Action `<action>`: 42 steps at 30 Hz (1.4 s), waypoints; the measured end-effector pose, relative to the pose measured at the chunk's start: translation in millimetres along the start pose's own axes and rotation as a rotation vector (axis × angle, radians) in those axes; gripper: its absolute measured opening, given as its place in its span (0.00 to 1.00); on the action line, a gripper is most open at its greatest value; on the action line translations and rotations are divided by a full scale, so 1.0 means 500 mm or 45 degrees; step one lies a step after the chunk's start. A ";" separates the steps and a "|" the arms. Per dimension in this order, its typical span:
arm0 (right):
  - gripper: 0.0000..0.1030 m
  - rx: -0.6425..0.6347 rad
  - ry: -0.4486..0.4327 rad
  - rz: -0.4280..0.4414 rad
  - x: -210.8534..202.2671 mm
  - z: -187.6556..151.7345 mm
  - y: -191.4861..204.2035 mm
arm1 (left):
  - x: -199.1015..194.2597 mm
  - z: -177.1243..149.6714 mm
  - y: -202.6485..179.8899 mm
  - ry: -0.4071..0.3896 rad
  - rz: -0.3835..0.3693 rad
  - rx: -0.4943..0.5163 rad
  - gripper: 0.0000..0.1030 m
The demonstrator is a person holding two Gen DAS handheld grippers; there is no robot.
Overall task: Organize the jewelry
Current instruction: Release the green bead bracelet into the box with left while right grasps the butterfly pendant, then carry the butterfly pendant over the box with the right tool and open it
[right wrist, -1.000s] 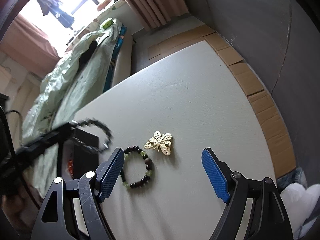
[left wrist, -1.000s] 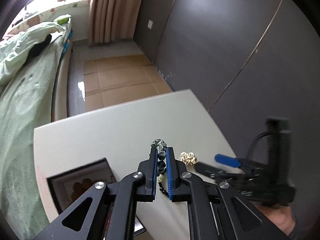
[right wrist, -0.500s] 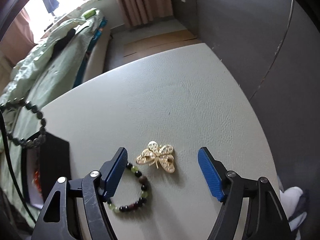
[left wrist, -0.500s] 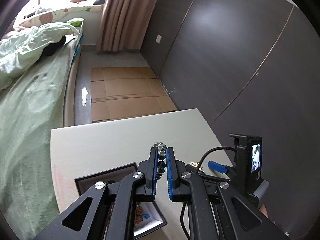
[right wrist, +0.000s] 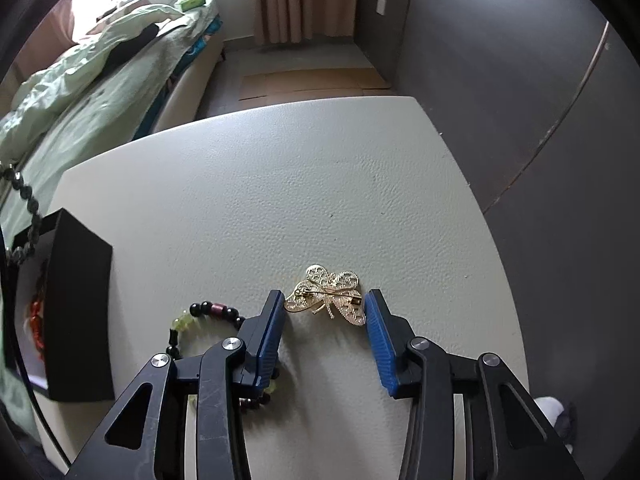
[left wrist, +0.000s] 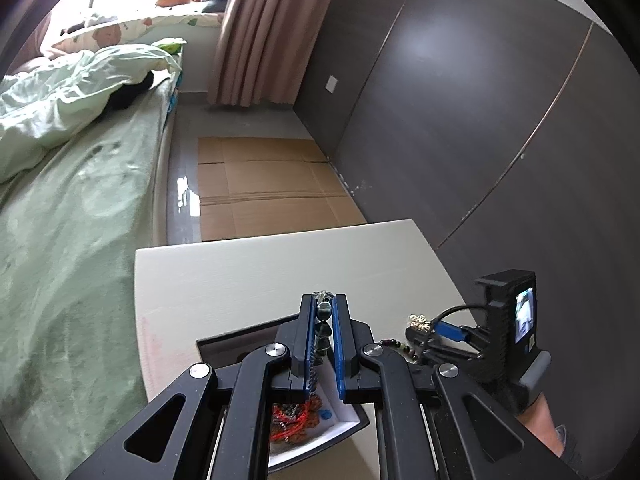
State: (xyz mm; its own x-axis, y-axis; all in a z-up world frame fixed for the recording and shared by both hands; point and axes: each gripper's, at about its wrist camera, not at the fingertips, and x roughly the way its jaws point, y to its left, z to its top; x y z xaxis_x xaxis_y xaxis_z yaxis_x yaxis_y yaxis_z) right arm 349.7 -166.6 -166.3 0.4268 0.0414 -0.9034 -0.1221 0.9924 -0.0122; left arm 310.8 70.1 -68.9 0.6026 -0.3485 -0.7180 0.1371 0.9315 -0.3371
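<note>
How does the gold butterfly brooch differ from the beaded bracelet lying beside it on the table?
The butterfly brooch is flat gold filigree; the beaded bracelet is a loop of dark and yellow-green beads. The brooch sits between the closing right gripper pads; the bracelet lies outside them. Both rest on the table.

Both wrist views look steeply down along their fingers, close over the table [left wrist: 224, 280]. Both face the far curtain [right wrist: 296, 0] and share the bed [left wrist: 72, 200] at left.

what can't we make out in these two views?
- Left wrist view: box contents, mostly behind the left gripper.
- Right wrist view: mixed bead bracelet, partly under the right gripper; dark bead strand, cut off at the left edge.
</note>
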 end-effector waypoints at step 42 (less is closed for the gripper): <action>0.41 -0.083 -0.218 0.762 -0.132 -0.004 0.195 | -0.053 -0.051 0.129 -0.026 0.136 -0.249 0.77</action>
State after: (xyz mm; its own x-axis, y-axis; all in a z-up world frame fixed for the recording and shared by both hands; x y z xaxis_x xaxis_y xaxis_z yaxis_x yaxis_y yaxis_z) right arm 307.7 -73.0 -108.5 0.4046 0.6114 -0.6801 -0.4366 0.7826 0.4438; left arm 283.5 136.7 -87.3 0.6216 -0.2446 -0.7442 -0.0827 0.9242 -0.3728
